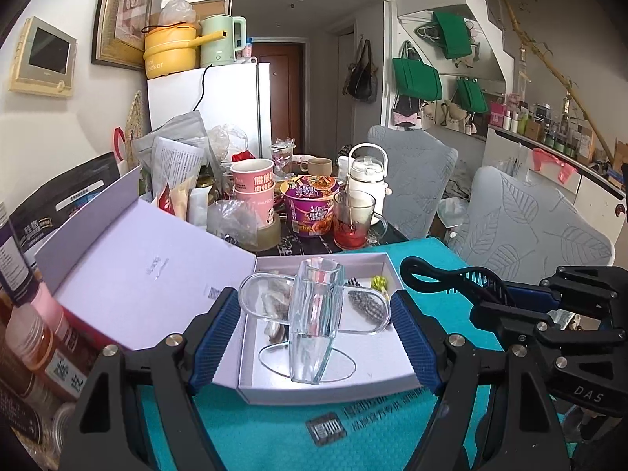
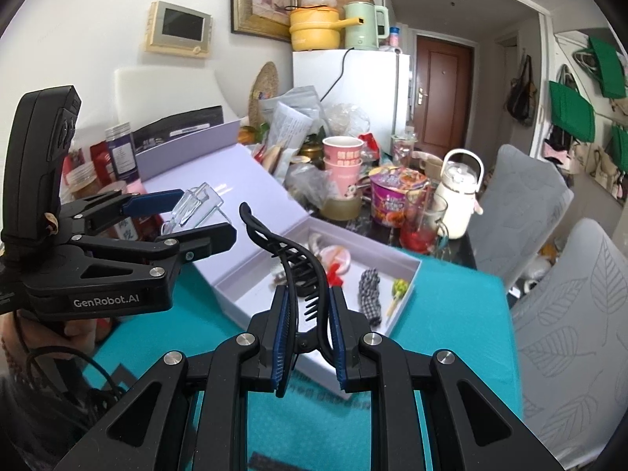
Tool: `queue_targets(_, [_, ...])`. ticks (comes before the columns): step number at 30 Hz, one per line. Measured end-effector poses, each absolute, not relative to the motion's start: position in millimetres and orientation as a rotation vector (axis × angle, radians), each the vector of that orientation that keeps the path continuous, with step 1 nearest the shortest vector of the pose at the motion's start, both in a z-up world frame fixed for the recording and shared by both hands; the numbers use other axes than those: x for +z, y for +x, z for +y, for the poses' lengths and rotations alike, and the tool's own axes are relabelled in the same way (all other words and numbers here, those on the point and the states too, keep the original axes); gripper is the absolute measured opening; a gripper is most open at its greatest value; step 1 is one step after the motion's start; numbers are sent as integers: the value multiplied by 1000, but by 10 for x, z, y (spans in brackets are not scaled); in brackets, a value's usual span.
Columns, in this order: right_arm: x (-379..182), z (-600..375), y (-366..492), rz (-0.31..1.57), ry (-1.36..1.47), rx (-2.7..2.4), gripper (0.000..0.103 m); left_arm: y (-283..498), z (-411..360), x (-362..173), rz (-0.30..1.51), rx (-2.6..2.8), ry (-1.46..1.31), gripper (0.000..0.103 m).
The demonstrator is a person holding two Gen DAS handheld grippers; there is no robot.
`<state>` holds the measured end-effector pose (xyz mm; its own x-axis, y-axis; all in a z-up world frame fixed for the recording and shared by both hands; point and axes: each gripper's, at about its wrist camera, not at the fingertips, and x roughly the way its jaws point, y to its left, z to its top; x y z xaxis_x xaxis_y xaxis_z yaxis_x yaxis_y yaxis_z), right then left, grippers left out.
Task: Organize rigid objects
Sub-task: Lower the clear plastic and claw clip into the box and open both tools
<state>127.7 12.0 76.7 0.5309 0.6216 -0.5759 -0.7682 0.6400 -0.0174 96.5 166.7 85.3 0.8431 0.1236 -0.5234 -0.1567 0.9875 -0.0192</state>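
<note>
My left gripper point(image 1: 314, 333) is shut on a clear acrylic clip point(image 1: 314, 314) and holds it above the open white box point(image 1: 325, 390) on the teal mat. The right wrist view shows the clip point(image 2: 196, 208) between the left gripper's blue pads point(image 2: 151, 203). My right gripper point(image 2: 310, 337) is shut on a black hair claw clip point(image 2: 292, 259), held over the box's near edge point(image 2: 235, 294). The claw clip also shows at the right of the left wrist view point(image 1: 443, 274). The box holds a checked hair tie point(image 2: 369, 294), a green hairpin point(image 2: 399, 288) and other small accessories.
The box lid point(image 1: 157, 271) stands open to the left. Behind the box are cluttered cups, a purple noodle bowl point(image 1: 312, 206), a glass mug point(image 1: 353, 219) and a white kettle point(image 1: 367, 172). Jars point(image 1: 31, 333) stand at the left. Two grey chairs point(image 1: 530, 227) stand at the right.
</note>
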Motion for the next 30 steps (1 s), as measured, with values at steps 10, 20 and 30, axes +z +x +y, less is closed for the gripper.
queue_targets(10, [807,238,1778,558,-250,810,20,1454,1799,900,526,163,-51,79])
queue_targets(20, [811,403,2243,569,-216,797,20,1888,1900,924,514,170,-50,79])
queue_targets(30, [524,573,2612,634,-164,803,20,2201,2029,645,568,201,-58,79])
